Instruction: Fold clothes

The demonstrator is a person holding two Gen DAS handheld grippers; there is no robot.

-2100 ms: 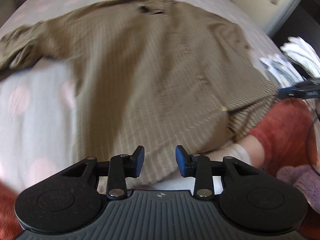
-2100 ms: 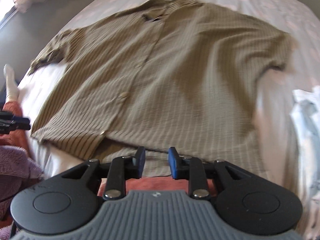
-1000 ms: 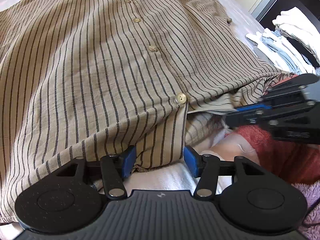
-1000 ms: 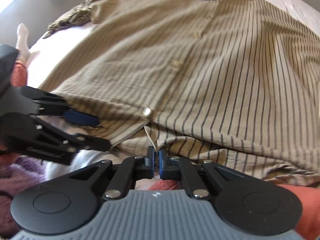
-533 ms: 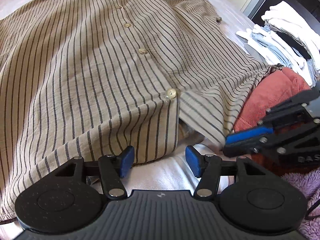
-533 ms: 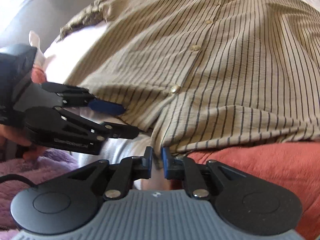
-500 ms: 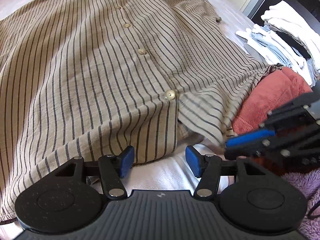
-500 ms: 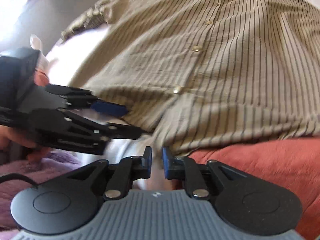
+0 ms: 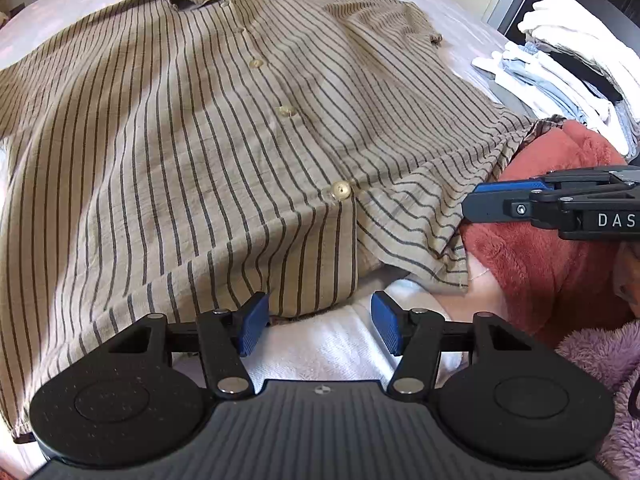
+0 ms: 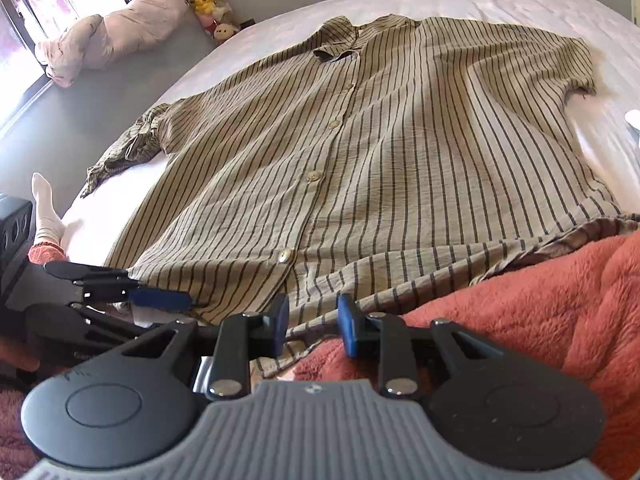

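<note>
Tan striped button shirt (image 10: 380, 168) spread flat on bed, left hand-held gripper (image 9: 318, 328) and right hand-held gripper (image 10: 312, 324) both parted, empty

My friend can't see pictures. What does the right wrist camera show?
A tan striped shirt lies spread, buttoned, on a pale bed. The open right tool sits at its bottom hem beside a red fuzzy blanket; the left tool is nearby.
</note>
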